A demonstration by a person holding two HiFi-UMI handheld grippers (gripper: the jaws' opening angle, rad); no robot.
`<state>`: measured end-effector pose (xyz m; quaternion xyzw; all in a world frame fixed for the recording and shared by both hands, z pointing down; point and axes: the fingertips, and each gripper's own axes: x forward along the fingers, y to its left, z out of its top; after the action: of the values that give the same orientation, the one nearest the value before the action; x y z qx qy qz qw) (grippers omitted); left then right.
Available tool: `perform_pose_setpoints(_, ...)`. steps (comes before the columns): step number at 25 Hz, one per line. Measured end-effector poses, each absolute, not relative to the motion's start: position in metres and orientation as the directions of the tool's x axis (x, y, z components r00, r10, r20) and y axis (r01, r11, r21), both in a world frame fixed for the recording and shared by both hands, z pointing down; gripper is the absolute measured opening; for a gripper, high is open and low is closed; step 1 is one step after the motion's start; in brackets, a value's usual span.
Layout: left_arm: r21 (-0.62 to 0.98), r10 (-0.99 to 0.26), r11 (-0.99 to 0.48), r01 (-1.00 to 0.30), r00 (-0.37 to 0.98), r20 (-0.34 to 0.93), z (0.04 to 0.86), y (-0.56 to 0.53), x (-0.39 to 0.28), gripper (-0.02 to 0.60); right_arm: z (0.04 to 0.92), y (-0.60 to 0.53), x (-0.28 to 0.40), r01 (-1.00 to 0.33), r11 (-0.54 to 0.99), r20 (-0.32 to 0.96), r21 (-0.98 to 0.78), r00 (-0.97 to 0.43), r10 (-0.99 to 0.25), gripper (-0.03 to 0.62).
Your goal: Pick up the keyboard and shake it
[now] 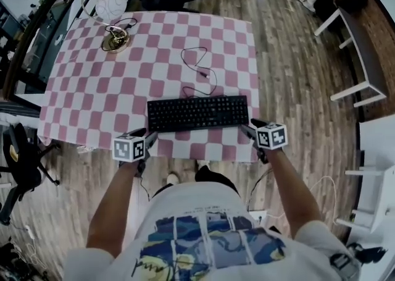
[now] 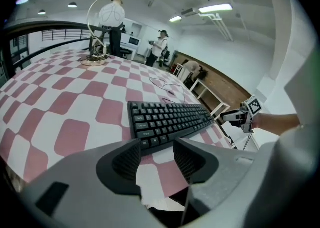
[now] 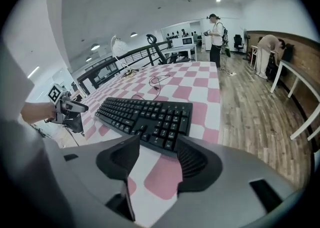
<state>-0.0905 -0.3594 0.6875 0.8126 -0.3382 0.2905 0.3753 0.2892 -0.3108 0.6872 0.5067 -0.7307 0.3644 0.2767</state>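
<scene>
Keyboard (image 1: 198, 113): black, full-size, lying flat on the table near its front edge, long side along that edge.
Left gripper (image 1: 149, 139): at the keyboard's left end, just beside the near-left corner; jaws apart, pads pressing on nothing, only tablecloth in the gap, with the keyboard's corner just past the tips.
Right gripper (image 1: 249, 129): at the keyboard's right end, just beside the near-right corner; jaws released and spread, nothing clamped, the keyboard's end just ahead of the tips.
Table (image 1: 74, 97): covered with a pink-and-white checked cloth hanging over the front edge.
Cable (image 1: 199, 67): thin and black, looping from the keyboard's back edge toward the middle of the table.
Lamp (image 1: 113, 5): white globe on a curved arm with a round brass base, at the far-left corner, well apart from the keyboard.
Office chair (image 1: 17, 163): black, on the wooden floor left of the table.
Benches (image 1: 361, 57): white, along the right side of the room.
Standing person (image 3: 216, 31): far behind the table, seen in the right gripper view.
</scene>
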Motion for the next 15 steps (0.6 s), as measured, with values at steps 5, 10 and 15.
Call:
perform_pose_setpoints(5, 0.408, -0.31, -0.433, -0.804, 0.558, 0.77, 0.713, -0.384, -0.089, 0.211, 0.711, -0.36, 0.309, -0.926, 0.236, 0.789, -0.296, -0.376, -0.486, 0.266)
perform_pose_setpoints(10, 0.408, -0.288, -0.387, -0.827, 0.529, 0.799, 0.733, -0.398, -0.084, 0.236, 0.732, -0.382, 0.313, -0.898, 0.27, 0.805, -0.348, -0.434, -0.406, 0.333)
perform_pose_setpoints(15, 0.428, -0.271, -0.36, -0.829, 0.532, 0.803, 0.746, -0.408, -0.08, 0.259, 0.746, -0.389, 0.309, -0.868, 0.286, 0.797, -0.405, -0.489, -0.355, 0.337)
